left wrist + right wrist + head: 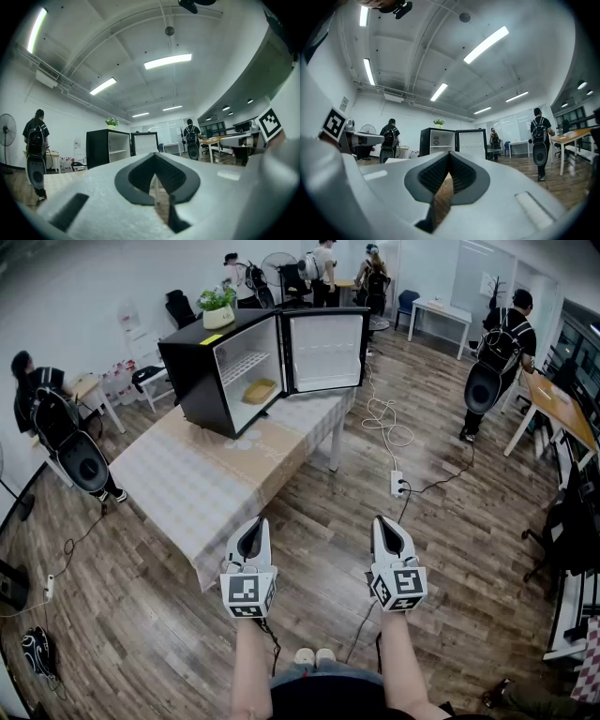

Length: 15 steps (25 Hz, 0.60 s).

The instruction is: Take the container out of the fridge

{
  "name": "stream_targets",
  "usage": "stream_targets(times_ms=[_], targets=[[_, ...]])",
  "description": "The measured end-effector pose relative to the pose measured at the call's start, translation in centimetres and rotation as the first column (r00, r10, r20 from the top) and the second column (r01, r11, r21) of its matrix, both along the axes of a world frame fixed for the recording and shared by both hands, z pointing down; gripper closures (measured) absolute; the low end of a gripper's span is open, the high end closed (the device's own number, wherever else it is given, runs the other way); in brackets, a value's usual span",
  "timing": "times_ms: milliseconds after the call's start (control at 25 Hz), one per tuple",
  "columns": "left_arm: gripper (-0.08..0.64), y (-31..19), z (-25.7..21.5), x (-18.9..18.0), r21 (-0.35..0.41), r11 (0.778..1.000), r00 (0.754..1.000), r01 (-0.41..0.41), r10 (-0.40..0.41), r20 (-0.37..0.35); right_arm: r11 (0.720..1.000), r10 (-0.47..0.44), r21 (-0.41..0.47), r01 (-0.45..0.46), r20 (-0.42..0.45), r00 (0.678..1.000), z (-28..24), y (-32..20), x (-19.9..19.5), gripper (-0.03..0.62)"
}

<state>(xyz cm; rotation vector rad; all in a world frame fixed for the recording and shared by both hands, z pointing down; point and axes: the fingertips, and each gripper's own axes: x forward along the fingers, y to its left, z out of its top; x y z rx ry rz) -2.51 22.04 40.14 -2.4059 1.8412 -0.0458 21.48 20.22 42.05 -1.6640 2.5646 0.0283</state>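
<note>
A black mini fridge [202, 367] stands on the far end of the table [206, 484] with its door [326, 352] swung open. A shallow yellow container [259, 390] lies on the fridge floor, under a wire shelf. Both grippers hover low over the floor, well short of the fridge. The left gripper [251, 524] is shut with nothing in it, by the table's near corner. To its right, the right gripper [382, 522] is shut and empty too. In the left gripper view the fridge [108, 147] shows far beyond the closed jaws [154, 159]. In the right gripper view the fridge [440, 140] likewise stands past the closed jaws [450, 157].
A potted plant [217, 307] sits on top of the fridge. A power strip [397, 484] and white cables [384, 423] lie on the wooden floor right of the table. Several people with backpacks [492, 357] stand about. Desks [558, 409] line the right side.
</note>
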Motion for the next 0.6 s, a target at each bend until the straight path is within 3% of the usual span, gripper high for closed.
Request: stream_targets(times_ms=[600], targets=[[0.555, 0.18, 0.42, -0.17, -0.006, 1.000, 1.000, 0.003, -0.003, -0.004, 1.000, 0.002, -0.010, -0.002, 0.020, 1.000, 0.44, 0.16, 0.11, 0.584]])
